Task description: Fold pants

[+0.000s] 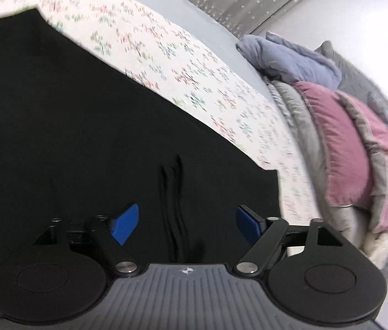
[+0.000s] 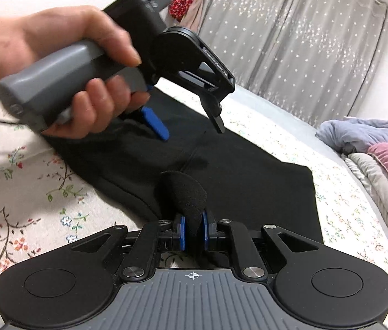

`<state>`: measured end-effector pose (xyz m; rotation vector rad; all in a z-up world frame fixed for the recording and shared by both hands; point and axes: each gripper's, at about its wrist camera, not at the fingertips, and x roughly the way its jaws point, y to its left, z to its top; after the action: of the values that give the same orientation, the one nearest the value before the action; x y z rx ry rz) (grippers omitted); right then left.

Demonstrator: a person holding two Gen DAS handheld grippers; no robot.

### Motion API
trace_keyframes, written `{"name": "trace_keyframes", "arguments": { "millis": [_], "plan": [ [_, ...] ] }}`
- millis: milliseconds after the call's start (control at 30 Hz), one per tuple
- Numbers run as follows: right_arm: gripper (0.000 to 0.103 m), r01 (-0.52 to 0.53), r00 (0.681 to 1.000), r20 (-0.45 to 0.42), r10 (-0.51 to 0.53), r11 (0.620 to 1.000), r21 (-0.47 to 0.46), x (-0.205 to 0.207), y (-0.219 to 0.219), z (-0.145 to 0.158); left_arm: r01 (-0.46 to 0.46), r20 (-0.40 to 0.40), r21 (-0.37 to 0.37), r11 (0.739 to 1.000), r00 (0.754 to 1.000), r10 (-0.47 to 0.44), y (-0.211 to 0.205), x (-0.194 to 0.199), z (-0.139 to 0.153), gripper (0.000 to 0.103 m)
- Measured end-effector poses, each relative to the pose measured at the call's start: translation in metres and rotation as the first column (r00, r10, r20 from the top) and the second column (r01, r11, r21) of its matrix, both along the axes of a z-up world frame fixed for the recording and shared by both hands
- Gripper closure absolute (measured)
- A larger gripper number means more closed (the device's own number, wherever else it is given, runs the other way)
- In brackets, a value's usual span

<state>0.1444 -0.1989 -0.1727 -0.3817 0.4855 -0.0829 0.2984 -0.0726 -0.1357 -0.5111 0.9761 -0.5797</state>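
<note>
Pants pinched on the bed

My right gripper [image 2: 193, 229] pinches a fold of the black pants [image 2: 249, 187]; my left hand [image 2: 64, 63] tilts its gripper [image 2: 194, 134] down, spread wide, above them; pants lie flat on the bed [image 2: 29, 206].

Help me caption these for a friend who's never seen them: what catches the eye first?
Black pants sprawl across a flowered bedspread. The right gripper pinches a bunched fold of them at the near edge, while a hand holds the left gripper, jaws open, above the cloth. Pink pillows are piled at the right.
</note>
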Motion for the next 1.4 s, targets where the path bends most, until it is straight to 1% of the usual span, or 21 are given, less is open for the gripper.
{"name": "trace_keyframes", "arguments": {
  "millis": [67,200,300,433,500,533,567,600,700,767,800,833,867,900,933,1000,1033,1067,1100,1300,1400],
  "plan": [
    [0.091,0.004,1.000,0.013,-0.004,1.000,-0.009,-0.001,0.001,0.001,0.020,-0.024,-0.021,1.000,1.000,-0.020,0.000,-0.008,-0.006,0.017],
    [0.091,-0.002,0.999,0.047,0.006,0.997,-0.074,-0.006,0.007,-0.001,0.070,-0.008,0.046,0.996,0.998,-0.070,-0.023,-0.005,-0.006,0.017],
    [0.091,-0.003,0.996,0.085,0.015,0.990,-0.138,-0.012,0.014,-0.001,0.083,-0.032,0.040,0.996,0.996,-0.082,-0.032,-0.002,-0.002,0.017],
    [0.091,-0.007,0.991,0.131,0.033,0.981,-0.195,-0.017,0.021,-0.002,0.111,-0.029,0.052,0.992,0.994,-0.109,-0.043,0.000,-0.004,0.029],
    [0.091,-0.003,0.988,0.148,0.032,0.981,-0.196,-0.019,0.020,-0.001,0.111,-0.022,0.056,0.992,0.994,-0.110,-0.045,0.001,-0.006,0.046],
    [0.091,-0.001,0.988,0.150,0.031,0.981,-0.194,-0.019,0.021,0.000,0.104,-0.026,0.058,0.993,0.994,-0.103,-0.046,0.003,-0.007,0.064],
    [0.091,0.000,0.988,0.152,0.029,0.981,-0.192,-0.019,0.021,0.001,0.095,-0.030,0.058,0.994,0.995,-0.093,-0.043,0.002,-0.008,0.086],
    [0.091,0.001,0.988,0.152,0.028,0.982,-0.190,-0.020,0.021,0.001,0.089,-0.028,0.059,0.994,0.996,-0.087,-0.042,0.002,-0.009,0.096],
    [0.090,0.001,0.988,0.149,0.027,0.983,-0.184,-0.019,0.020,0.001,0.074,-0.007,0.088,0.993,0.997,-0.074,-0.039,-0.001,-0.008,0.097],
    [0.086,0.007,0.989,0.147,0.018,0.986,-0.166,-0.019,0.021,0.002,0.061,0.004,0.114,0.992,0.998,-0.062,-0.039,-0.003,-0.005,0.097],
    [0.081,0.011,0.989,0.145,0.012,0.988,-0.157,-0.017,0.020,0.002,0.056,0.007,0.117,0.992,0.998,-0.057,-0.038,-0.003,-0.004,0.097],
    [0.067,0.010,0.991,0.132,0.010,0.989,-0.149,-0.016,0.020,0.001,0.051,0.008,0.116,0.992,0.999,-0.052,-0.037,-0.002,-0.003,0.097],
    [0.048,0.009,0.993,0.118,0.009,0.989,-0.146,-0.014,0.019,0.000,0.049,0.008,0.114,0.992,0.999,-0.050,-0.037,-0.001,-0.002,0.097],
    [0.041,0.010,0.994,0.105,0.006,0.989,-0.147,-0.012,0.019,-0.002,0.046,0.008,0.114,0.992,0.999,-0.048,-0.036,0.000,-0.001,0.097],
    [0.040,0.011,0.995,0.096,0.004,0.988,-0.151,-0.011,0.019,-0.005,0.044,0.009,0.116,0.992,0.999,-0.045,-0.036,0.001,0.000,0.097],
    [0.046,0.011,0.997,0.072,-0.001,0.990,-0.142,-0.007,0.018,-0.009,0.042,0.010,0.115,0.992,0.999,-0.043,-0.036,0.002,0.000,0.097],
    [0.066,0.011,0.998,0.070,-0.002,0.992,-0.125,-0.006,0.016,-0.008,0.041,0.011,0.114,0.993,0.999,-0.043,-0.036,0.002,0.000,0.097],
    [0.094,0.015,0.998,0.062,-0.008,0.994,-0.107,-0.004,0.014,-0.006,0.042,0.012,0.113,0.993,0.999,-0.044,-0.037,0.002,0.000,0.097],
    [0.099,0.029,0.998,0.062,-0.023,0.995,-0.091,-0.003,0.012,-0.004,0.042,0.016,0.115,0.992,0.999,-0.045,-0.038,0.002,0.001,0.097],
    [0.100,0.041,0.991,0.130,-0.036,0.998,-0.041,-0.008,0.010,0.011,0.058,0.041,0.118,0.991,0.997,-0.063,-0.038,0.005,0.008,0.097],
    [0.100,0.039,0.985,0.173,-0.031,0.998,-0.047,-0.011,0.016,0.020,0.084,0.087,0.136,0.987,0.991,-0.097,-0.035,0.005,0.022,0.097]
  ]
}}
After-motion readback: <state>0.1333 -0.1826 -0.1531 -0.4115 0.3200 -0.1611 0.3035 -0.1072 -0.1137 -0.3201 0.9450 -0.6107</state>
